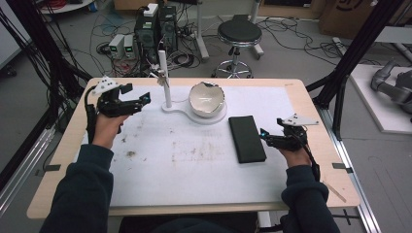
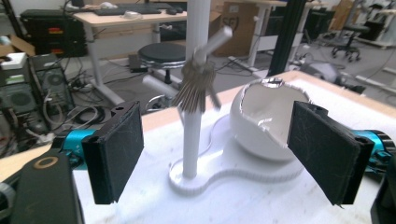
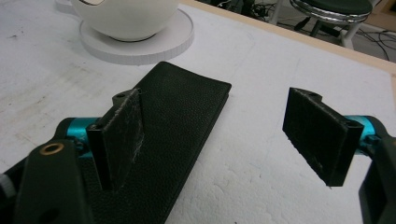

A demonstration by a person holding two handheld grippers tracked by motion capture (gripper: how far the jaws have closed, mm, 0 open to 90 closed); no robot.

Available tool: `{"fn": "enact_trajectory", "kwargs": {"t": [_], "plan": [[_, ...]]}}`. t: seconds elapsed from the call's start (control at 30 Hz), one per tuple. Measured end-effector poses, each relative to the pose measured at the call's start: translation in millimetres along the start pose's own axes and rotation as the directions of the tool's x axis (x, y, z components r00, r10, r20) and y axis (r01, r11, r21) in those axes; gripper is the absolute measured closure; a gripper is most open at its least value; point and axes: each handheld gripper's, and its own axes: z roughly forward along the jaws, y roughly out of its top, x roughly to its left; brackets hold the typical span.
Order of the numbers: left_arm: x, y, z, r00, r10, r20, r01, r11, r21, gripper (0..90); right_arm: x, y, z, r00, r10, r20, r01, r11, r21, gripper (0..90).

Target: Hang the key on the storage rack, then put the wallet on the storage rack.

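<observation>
Approaching hanging keys [image 2: 196,86] on white stand [image 2: 191,140]: left tool [image 2: 219,154] jaws apart, empty; centre them, then close gently. Right tool [image 3: 224,140] apart, idle.

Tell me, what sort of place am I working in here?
Most likely a robotics lab or workshop: computer towers and loose cables on the floor, black frame struts beside the table.

Even, soft indoor light leaves only faint shadows. The high view is grainy and soft. Motion blur smears the hanging keys [image 2: 195,88], and glare glints on the bowl's rim [image 2: 273,84].
</observation>
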Motion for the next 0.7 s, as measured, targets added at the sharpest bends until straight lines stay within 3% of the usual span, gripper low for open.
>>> {"fn": "enact_trajectory", "kwargs": {"t": [0.3, 0.53, 0.7], "plan": [[-5.3, -36.6, -11.5, 0.9998, -0.018, 0.005, 0.018, 0.9993, 0.034, 18.5, 1.8, 1.3, 2.9, 0.9999, -0.011, -0.001, 0.011, 1.000, 0.014, 21.0], [-14.3, -47.3, -21.4, 0.9997, 0.010, 0.024, -0.011, 0.9988, 0.048, 18.6, 0.4, 1.5, 1.3, 1.0000, -0.009, -0.002, 0.009, 1.000, -0.001, 20.9], [-21.4, -56.4, -22.7, 0.9992, 0.015, 0.038, -0.017, 0.9984, 0.054, 18.5, 0.3, -1.2, 7.3, 0.9998, -0.001, -0.018, 0.001, 0.999, 0.040, 20.9]]}}
